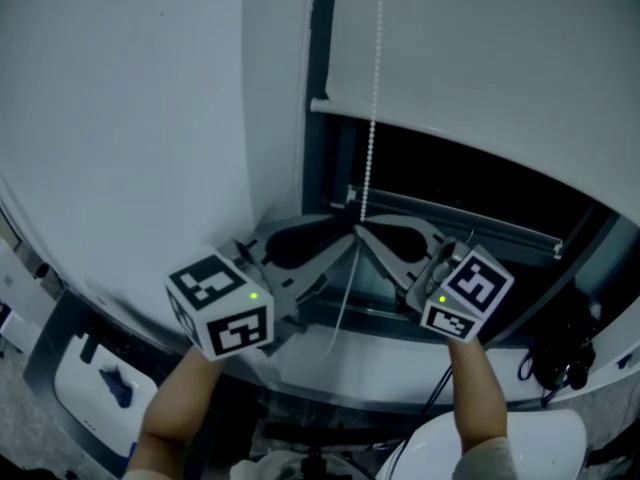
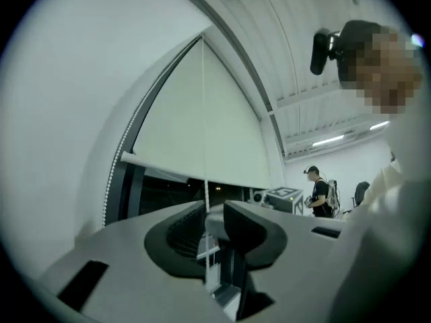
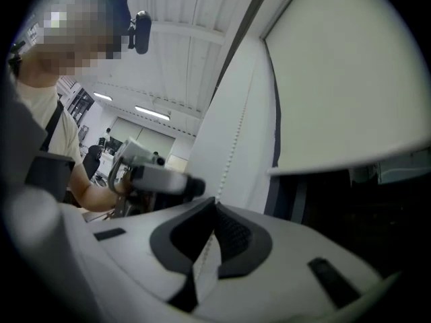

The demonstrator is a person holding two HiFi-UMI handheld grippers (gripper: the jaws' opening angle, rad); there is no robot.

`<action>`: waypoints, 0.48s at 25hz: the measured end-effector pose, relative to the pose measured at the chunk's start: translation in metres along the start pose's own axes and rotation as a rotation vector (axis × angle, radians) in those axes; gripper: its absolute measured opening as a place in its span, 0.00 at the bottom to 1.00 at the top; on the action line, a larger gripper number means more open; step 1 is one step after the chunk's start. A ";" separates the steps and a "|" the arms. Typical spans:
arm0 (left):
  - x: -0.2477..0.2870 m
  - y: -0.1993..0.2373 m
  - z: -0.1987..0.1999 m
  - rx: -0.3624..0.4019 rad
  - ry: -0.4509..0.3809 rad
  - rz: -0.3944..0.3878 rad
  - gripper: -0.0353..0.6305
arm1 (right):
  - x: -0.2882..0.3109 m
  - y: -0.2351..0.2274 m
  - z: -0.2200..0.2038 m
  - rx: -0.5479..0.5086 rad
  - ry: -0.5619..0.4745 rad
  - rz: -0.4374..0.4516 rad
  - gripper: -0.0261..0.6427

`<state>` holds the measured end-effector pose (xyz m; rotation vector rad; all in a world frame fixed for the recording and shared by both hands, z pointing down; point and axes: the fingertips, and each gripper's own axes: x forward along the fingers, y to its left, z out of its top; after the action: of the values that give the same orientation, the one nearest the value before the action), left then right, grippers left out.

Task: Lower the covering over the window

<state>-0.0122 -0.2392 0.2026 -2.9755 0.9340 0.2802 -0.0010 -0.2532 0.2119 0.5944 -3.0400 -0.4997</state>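
A pale roller blind (image 1: 480,48) covers the upper part of the window, and its bottom bar (image 1: 450,133) hangs above the dark glass. A white bead chain (image 1: 374,88) drops along the blind's left side to both grippers. My right gripper (image 1: 375,236) is shut on the bead chain (image 3: 236,140), which runs into its closed jaws (image 3: 215,204). My left gripper (image 1: 340,240) meets the chain from the left. Its jaws (image 2: 214,214) stand apart, with the chain (image 2: 204,113) passing through the gap between the pads without being pressed.
A white wall (image 1: 130,118) lies left of the dark window frame (image 1: 322,68). The uncovered pane (image 1: 480,198) is black. A sill (image 1: 340,358) runs below the grippers, with black cables (image 1: 560,358) at the right. A person (image 2: 320,192) stands far back in the room.
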 end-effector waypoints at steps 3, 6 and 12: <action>0.009 0.000 0.016 0.061 -0.005 0.023 0.16 | -0.002 0.013 -0.040 0.041 0.042 0.012 0.05; 0.017 0.003 0.027 0.072 -0.020 0.038 0.16 | -0.005 0.023 -0.079 0.110 0.067 0.020 0.05; 0.026 0.015 0.035 0.060 -0.003 0.058 0.16 | -0.010 0.049 -0.130 0.208 0.105 0.038 0.05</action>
<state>-0.0053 -0.2642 0.1639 -2.8971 1.0109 0.2532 -0.0011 -0.2466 0.3514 0.5472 -3.0162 -0.1470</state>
